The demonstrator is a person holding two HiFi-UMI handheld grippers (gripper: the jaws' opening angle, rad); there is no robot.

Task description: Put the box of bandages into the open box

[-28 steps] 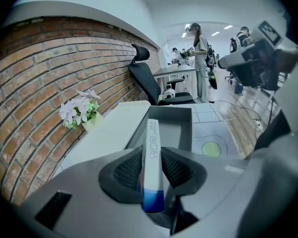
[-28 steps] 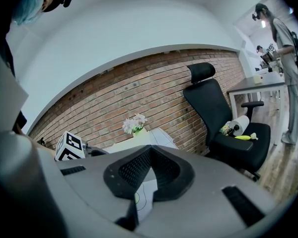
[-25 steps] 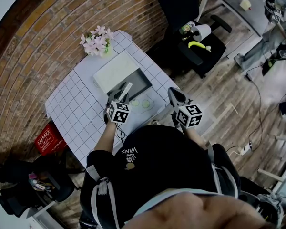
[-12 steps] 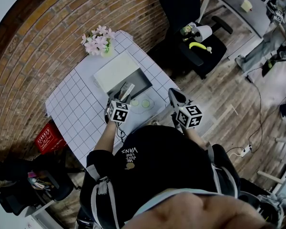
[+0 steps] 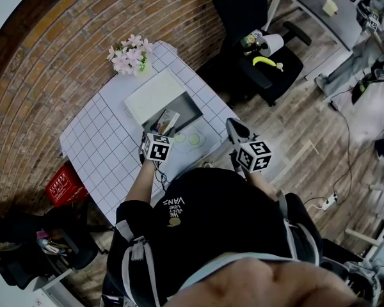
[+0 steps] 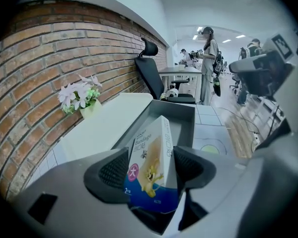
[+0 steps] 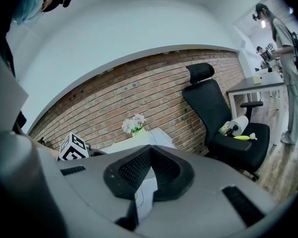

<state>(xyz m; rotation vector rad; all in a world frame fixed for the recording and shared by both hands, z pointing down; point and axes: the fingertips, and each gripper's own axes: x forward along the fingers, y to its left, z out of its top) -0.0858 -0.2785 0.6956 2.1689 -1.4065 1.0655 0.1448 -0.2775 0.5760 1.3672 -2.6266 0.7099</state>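
Note:
The box of bandages (image 6: pixel 151 162), white and blue with a cartoon print, stands tilted between the pads of my left gripper (image 6: pixel 150 171). Its far end leans down into the open grey box (image 6: pixel 181 114). The jaws have just been opening, and the pads now stand off the box's sides. In the head view the bandage box (image 5: pixel 167 121) rests slanted at the near end of the open box (image 5: pixel 191 107), just beyond the left gripper (image 5: pixel 159 133). The right gripper (image 5: pixel 234 126) hovers by the table's right edge, its pads (image 7: pixel 150 155) shut on nothing.
The open box's white lid (image 5: pixel 155 94) lies beside it. A pot of pink flowers (image 5: pixel 131 56) stands at the table's far corner, and two green discs (image 5: pixel 195 139) lie near the right gripper. A black chair (image 5: pixel 262 62) and a red crate (image 5: pixel 63 185) flank the table.
The left jaws have opened off the bandage box. The box has tipped further and now lies slanted in the open box. The right gripper has stayed where it was.

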